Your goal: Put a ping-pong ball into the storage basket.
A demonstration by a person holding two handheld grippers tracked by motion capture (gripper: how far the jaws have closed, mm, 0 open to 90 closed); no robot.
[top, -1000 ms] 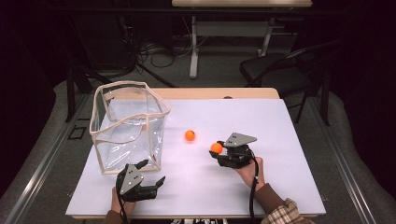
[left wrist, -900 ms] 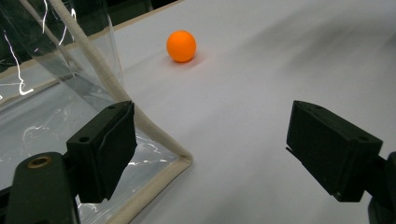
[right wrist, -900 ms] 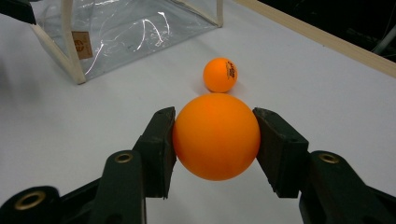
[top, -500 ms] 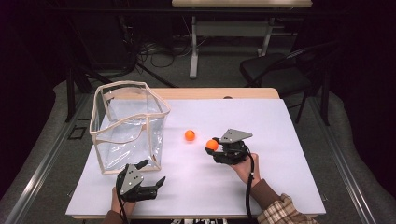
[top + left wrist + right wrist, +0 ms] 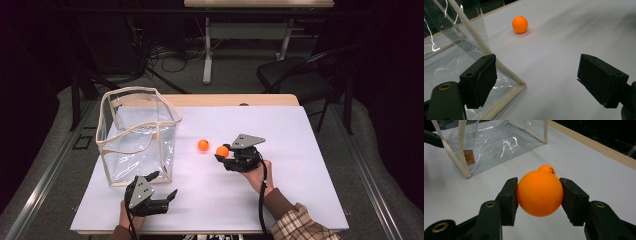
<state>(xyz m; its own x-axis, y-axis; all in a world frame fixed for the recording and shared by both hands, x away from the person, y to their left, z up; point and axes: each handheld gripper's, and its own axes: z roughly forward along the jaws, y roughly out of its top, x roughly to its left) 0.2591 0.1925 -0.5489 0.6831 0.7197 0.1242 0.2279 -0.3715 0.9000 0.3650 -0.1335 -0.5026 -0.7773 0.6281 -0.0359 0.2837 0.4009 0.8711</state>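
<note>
In the centre of the high view, the right gripper (image 5: 223, 152) pinches an orange ball (image 5: 222, 151) between both pads, held above the white table (image 5: 300, 150). A second orange ball (image 5: 203, 145) lies just left of it on the table. At lower left, the left gripper (image 5: 167, 187) stands spread with nothing between its pads, beside the near corner of a clear plastic bag (image 5: 135, 135).

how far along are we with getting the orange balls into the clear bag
Done: nothing yet, the clear bag looks empty. In hand: the right gripper is shut on one orange ball, lifted just off the table and short of the bag. The left gripper sits open by the bag's near corner. Left: carry this ball into the bag, then the second ball, which lies loose on the table.
</note>
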